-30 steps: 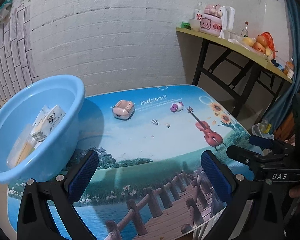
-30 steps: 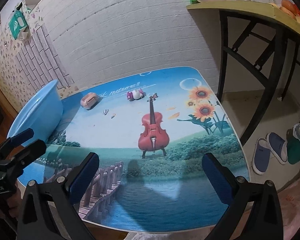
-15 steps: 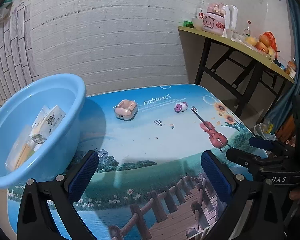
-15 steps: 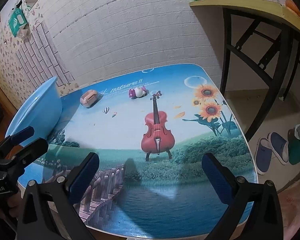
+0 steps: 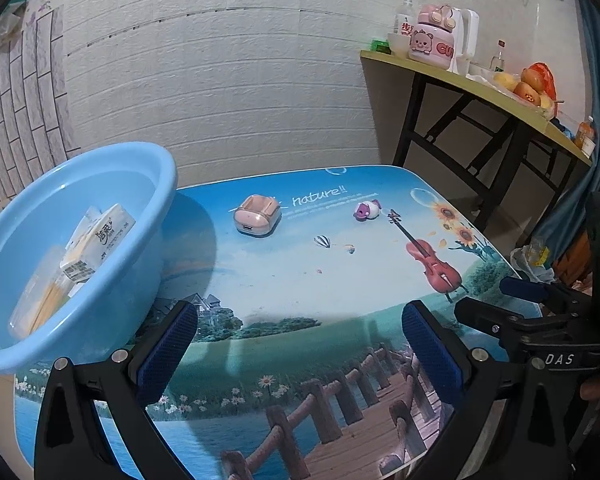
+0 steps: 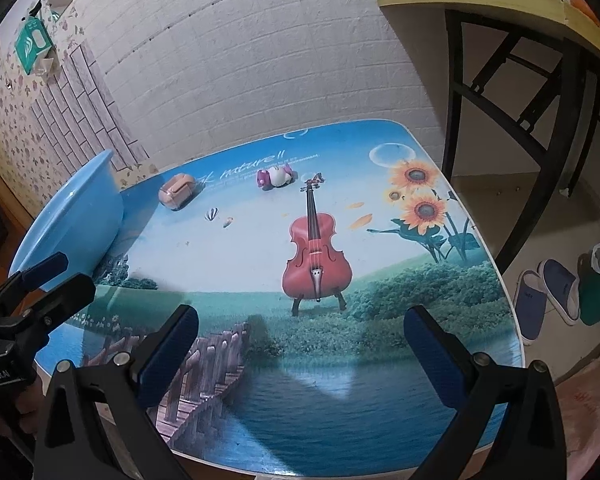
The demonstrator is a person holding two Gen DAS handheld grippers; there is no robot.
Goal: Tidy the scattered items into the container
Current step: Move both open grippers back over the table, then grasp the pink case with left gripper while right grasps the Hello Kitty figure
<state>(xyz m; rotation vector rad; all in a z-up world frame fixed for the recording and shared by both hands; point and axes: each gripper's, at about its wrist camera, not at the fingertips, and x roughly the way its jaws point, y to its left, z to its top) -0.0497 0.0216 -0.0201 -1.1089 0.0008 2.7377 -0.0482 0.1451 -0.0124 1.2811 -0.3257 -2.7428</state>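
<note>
basin (image 5: 168, 184) contents partly hidden

The left gripper (image 5: 300, 344) hangs over the near edge of the printed table (image 5: 284, 276), its jaws spread wide with nothing between the blue pads (image 5: 166, 354). The right gripper (image 6: 302, 346) sits level with it toward the table's right side, equally wide and empty. A hand (image 5: 594, 390), probably the right one, shows dimly behind that gripper's black frame.
</note>
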